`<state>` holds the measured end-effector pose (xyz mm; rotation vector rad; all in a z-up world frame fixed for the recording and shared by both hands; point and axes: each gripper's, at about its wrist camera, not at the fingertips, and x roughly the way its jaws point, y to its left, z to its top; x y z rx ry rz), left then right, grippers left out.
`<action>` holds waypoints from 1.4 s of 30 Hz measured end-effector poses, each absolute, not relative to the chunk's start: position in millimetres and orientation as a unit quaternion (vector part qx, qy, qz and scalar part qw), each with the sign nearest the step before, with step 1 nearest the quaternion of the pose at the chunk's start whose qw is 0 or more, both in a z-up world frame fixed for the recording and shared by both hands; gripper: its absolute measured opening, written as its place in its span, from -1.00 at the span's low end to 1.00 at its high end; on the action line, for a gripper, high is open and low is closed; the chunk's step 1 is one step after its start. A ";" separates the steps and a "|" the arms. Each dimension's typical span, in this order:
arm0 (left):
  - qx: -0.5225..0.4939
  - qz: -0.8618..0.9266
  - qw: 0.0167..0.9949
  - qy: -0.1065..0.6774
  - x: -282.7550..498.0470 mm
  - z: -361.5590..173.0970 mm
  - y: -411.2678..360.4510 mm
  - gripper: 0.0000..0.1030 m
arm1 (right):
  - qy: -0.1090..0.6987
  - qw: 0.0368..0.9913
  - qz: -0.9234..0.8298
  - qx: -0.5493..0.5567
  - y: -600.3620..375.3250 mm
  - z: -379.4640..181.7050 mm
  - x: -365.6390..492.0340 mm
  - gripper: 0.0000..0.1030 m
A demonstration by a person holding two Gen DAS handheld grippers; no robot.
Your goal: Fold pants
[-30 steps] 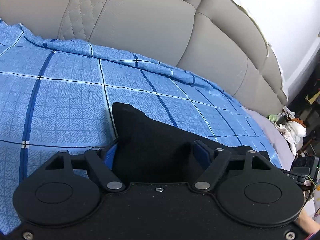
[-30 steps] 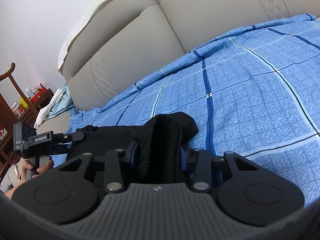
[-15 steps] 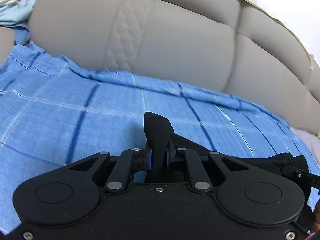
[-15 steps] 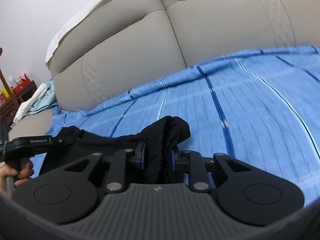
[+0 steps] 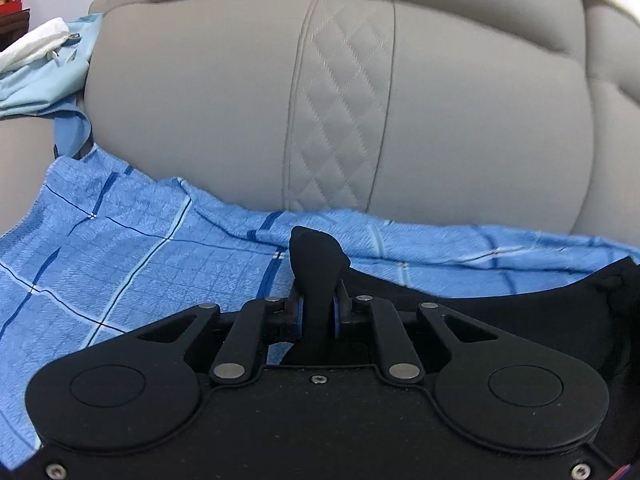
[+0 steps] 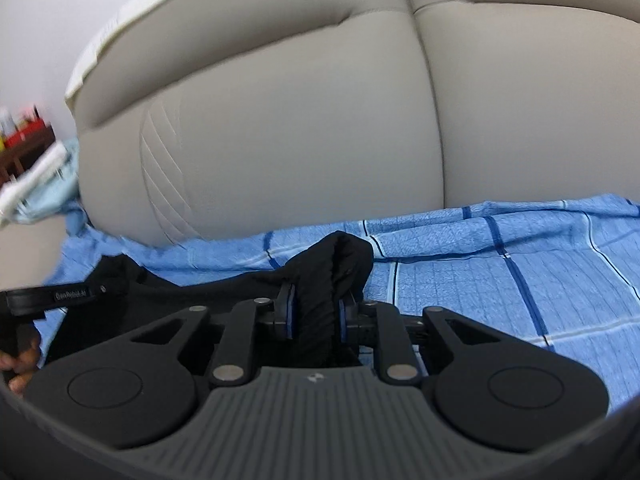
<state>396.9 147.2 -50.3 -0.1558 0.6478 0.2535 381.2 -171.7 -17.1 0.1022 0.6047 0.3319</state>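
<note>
Right, step: both grippers have a pinch of the black soft-fabric pants [image 5: 520,312] at one edge, raised off the blue checked bedsheet [image 5: 120,256]; reads as the carry-over part of a fold.
Next move: probably bring the held edge across onto the rest of the garment, both ends level, then let go; fabric is limp so it could sag in the middle between the two pinches.
Left gripper [image 5: 316,312]: jaws nearly closed, thin wad of black cloth clamped between the blue pads, tuft poking up past the tips.
Right gripper [image 6: 314,312]: jaws narrowed onto a thicker bunch of the pants [image 6: 332,276], blue pads pressing either side.
Pants position: span stretched between the two grippers, lower part hidden behind the gripper bodies; can't tell how much rests on the sheet.
Backdrop: beige padded quilted headboard [image 5: 340,100] close ahead; pale blue cloth pile [image 5: 44,64] off to the left side.
</note>
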 end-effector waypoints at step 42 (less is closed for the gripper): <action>0.019 0.114 0.945 0.305 204.0 -58.3 73.7 0.77 | 0.242 0.965 0.083 -0.061 -161.1 -31.9 198.9 0.71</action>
